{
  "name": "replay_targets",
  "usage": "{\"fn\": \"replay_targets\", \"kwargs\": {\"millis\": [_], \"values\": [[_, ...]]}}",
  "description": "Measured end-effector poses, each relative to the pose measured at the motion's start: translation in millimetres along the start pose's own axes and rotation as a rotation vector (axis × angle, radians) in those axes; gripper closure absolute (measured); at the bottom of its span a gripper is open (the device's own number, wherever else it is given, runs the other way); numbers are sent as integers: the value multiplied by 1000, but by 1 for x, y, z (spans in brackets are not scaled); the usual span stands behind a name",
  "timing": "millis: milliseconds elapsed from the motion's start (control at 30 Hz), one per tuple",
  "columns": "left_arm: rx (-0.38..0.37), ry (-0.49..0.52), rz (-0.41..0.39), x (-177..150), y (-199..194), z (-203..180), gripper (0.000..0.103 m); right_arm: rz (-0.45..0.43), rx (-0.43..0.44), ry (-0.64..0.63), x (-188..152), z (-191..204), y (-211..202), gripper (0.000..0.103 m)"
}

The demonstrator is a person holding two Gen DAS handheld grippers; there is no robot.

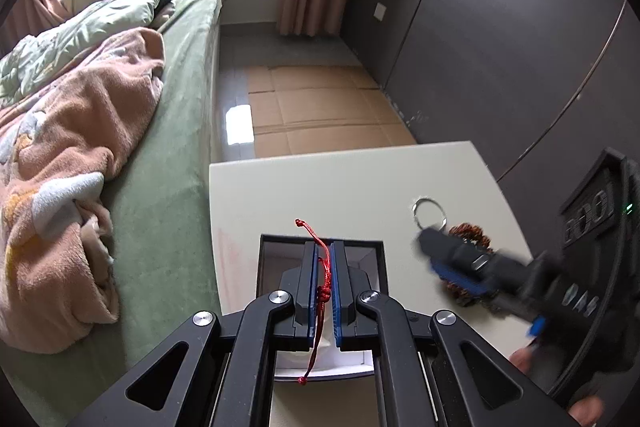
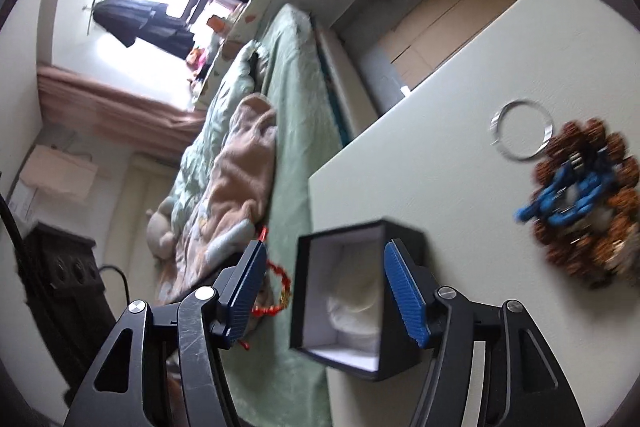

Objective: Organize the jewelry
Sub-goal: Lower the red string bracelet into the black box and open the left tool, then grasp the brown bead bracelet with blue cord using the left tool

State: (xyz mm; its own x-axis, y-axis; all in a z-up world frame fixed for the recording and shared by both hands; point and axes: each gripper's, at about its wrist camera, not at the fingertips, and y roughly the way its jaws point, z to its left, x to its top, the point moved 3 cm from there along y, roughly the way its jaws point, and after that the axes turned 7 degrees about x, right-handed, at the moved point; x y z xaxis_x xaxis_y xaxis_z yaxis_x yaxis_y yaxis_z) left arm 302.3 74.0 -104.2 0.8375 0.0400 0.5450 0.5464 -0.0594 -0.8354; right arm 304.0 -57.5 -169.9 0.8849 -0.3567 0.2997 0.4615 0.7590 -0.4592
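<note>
My left gripper [image 1: 325,247] is shut on a red cord bracelet [image 1: 323,267] and holds it over an open black jewelry box [image 1: 380,259] with a white lining on the white table [image 1: 320,187]. The box also shows in the right wrist view [image 2: 316,307], between my open right gripper's [image 2: 326,253] fingers. The red bracelet [image 2: 278,287] hangs left of the box there. A silver ring [image 1: 430,213] and a brown bead bracelet [image 1: 470,231] lie on the table to the right. My right gripper [image 1: 448,259] hovers over the beads. A blue item [image 2: 568,195] lies inside the bead bracelet [image 2: 592,207], beside the silver ring [image 2: 522,131].
A bed with a green sheet [image 1: 168,187] and a pink blanket [image 1: 72,155] runs along the table's left edge. Flattened cardboard [image 1: 320,107] covers the floor beyond the table. A dark wardrobe [image 1: 500,47] stands to the right.
</note>
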Motion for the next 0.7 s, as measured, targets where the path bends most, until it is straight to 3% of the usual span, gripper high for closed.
{"fn": "replay_targets", "kwargs": {"millis": [233, 333, 367, 400, 433, 500, 700], "values": [[3, -51, 125, -12, 27, -2, 97, -52, -27, -3, 22, -13, -25, 41], [31, -54, 130, -17, 28, -2, 94, -61, -43, 0, 28, -21, -30, 41], [42, -58, 129, -18, 27, 0, 89, -64, -38, 8, 30, -25, -35, 41], [42, -60, 130, -18, 26, 0, 65, -66, -30, 20, 31, -28, -36, 41], [42, -65, 126, -18, 25, 1, 30, -67, -19, 36, 33, -32, -39, 41], [53, -75, 102, -17, 20, 2, 8, -68, -17, 49, 36, -35, -41, 41], [82, -46, 68, -15, 8, -7, 8, -87, -18, 59, 43, -44, -58, 40]]}}
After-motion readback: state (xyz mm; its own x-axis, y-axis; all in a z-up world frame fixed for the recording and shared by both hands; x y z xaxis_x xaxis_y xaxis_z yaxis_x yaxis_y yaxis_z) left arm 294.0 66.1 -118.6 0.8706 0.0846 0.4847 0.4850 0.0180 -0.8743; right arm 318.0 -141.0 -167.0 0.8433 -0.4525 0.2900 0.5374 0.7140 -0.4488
